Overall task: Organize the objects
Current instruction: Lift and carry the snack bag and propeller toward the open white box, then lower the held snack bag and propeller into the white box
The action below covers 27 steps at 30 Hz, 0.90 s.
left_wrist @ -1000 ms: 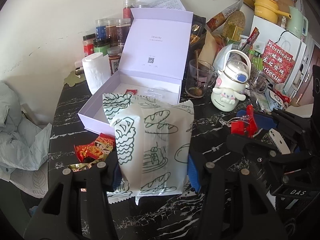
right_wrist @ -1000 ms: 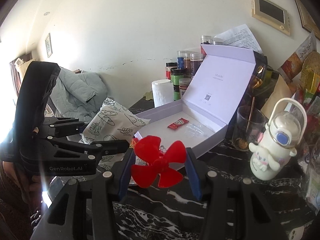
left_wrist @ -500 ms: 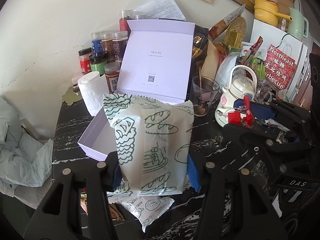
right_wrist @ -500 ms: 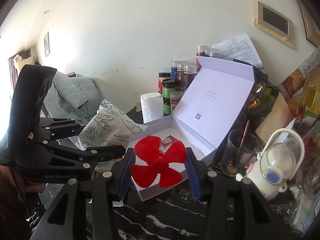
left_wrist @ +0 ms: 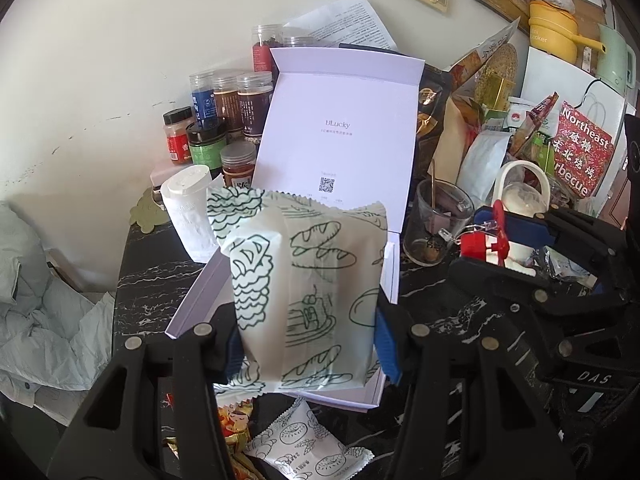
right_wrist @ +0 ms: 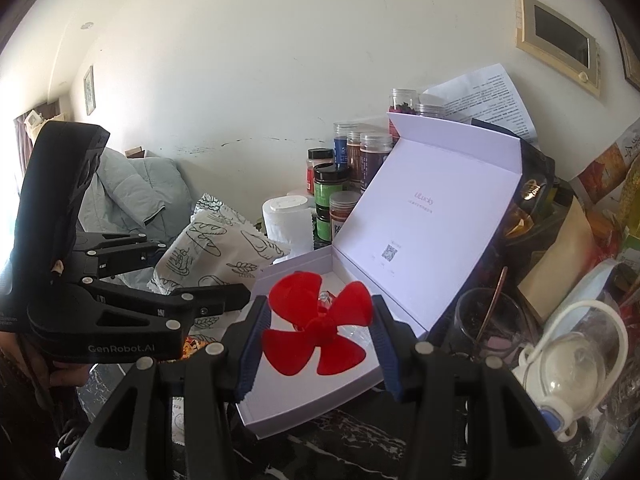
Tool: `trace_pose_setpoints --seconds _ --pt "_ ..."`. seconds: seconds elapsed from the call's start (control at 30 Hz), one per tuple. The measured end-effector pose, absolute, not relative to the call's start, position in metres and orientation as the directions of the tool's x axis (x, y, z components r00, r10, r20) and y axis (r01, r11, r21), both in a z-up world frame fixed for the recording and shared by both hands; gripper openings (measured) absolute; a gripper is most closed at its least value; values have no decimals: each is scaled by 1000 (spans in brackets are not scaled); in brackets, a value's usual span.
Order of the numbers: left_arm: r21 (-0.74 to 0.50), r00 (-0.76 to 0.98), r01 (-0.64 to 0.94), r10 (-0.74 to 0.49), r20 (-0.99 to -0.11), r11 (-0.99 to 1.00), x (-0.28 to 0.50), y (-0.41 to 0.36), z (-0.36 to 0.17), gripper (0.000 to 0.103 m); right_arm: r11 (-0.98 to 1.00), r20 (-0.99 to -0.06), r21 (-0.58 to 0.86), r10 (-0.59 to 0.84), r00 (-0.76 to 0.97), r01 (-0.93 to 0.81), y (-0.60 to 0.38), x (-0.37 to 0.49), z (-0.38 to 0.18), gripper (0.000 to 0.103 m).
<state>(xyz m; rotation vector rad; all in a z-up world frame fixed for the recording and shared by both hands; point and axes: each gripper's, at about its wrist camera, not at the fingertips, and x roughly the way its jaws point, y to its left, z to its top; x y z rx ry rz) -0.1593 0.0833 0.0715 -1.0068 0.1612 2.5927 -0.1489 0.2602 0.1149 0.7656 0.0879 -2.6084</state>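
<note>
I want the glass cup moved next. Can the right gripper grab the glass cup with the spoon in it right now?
Probably not yet. The right gripper is shut on the red fan, so its jaws are full. The glass cup stands just right of the open box, uncovered; once the fan is dropped, the way looks free.

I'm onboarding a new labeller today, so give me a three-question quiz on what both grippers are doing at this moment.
1. True or false: the lilac box has its lid closed.
2. What does the right gripper hold? A) a glass cup B) a red fan propeller C) a spice jar
3. What is printed on the packet in the left gripper?

Key: 1 false, the lid stands open. 2 B, the red fan propeller. 3 Line drawings of breads and cakes.
</note>
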Motion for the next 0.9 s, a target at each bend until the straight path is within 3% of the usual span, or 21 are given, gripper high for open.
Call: trace_pose_setpoints --seconds 0.9 --pt "-58 -700 -226 203 -684 -972 -268 67 36 51 -930 -519 107 -353 -778 351 261 -264 93 50"
